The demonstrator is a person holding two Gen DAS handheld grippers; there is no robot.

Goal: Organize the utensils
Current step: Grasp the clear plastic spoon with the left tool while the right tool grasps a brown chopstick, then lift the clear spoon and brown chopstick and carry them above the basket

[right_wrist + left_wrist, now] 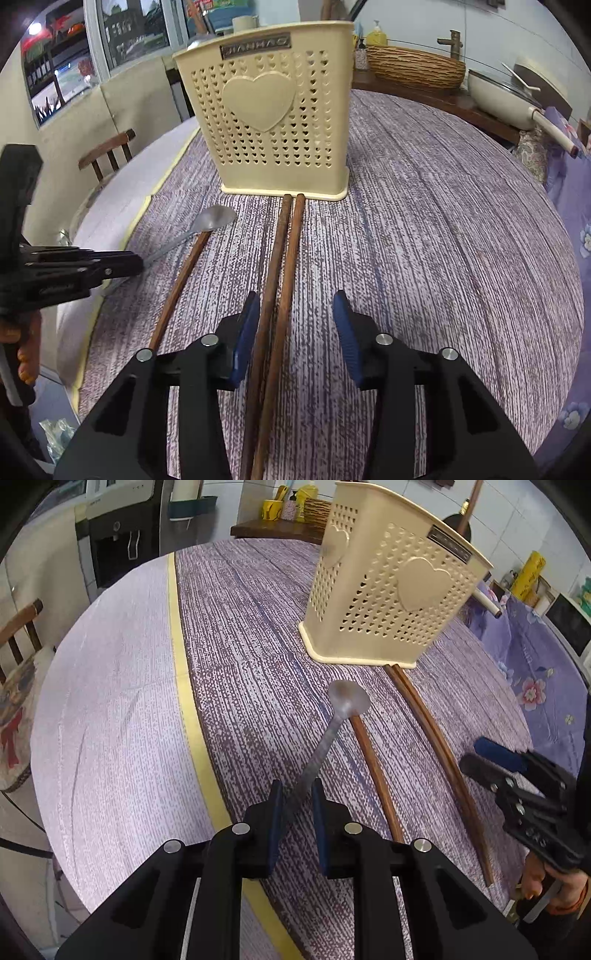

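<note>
The left gripper (297, 794) had its jaws clamped on the handle of a metal spoon (347, 698), whose bowl lay on the purple tablecloth (240, 627) in front of the cream utensil holder (388, 598). The right gripper (295, 314) stood with jaws apart around a pair of brown chopsticks (284, 251), its pads not pressing them. A third single chopstick (184, 273) lay beside the spoon.

One legible marking: a small metallic nameplate (255, 45) near the top rim of the cream perforated utensil holder (314, 122), embossed capitals reading approximately "JIANHAO". The same nameplate in the left wrist view is blurred and unreadable. No other text legible
</note>
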